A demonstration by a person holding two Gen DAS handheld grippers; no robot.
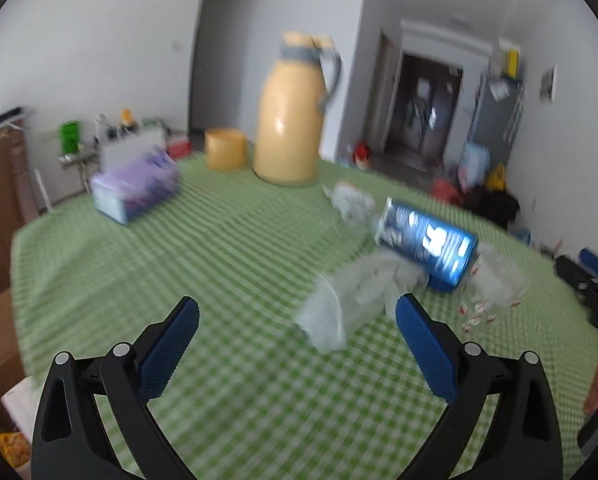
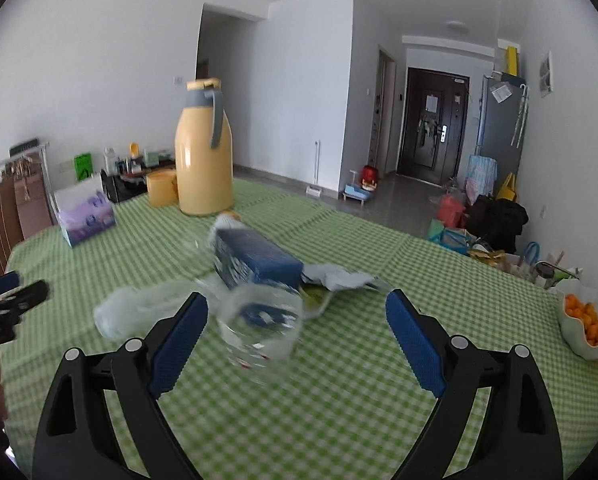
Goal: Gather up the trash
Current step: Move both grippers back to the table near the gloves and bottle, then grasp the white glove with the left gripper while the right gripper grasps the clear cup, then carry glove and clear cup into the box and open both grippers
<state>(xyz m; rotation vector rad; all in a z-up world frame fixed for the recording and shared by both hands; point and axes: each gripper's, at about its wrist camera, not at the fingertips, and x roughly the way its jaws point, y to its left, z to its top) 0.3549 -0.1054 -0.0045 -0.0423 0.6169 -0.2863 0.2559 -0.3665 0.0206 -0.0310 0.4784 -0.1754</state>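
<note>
Both grippers, left gripper (image 1: 297, 314) and right gripper (image 2: 297, 308), have fingers spread wide, grasping nothing. Crumpled clear plastic (image 1: 351, 300) lies on the desk (image 1: 219, 248) between the left fingers' tips, nearer the right one; a blue carton (image 1: 427, 240) lies just beyond, the yellow jug (image 1: 291, 120) farthest

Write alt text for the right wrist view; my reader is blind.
An open right gripper hovers over a clear plastic cup and blue carton on a green checked tablecloth, with a yellow jug behind.
</note>
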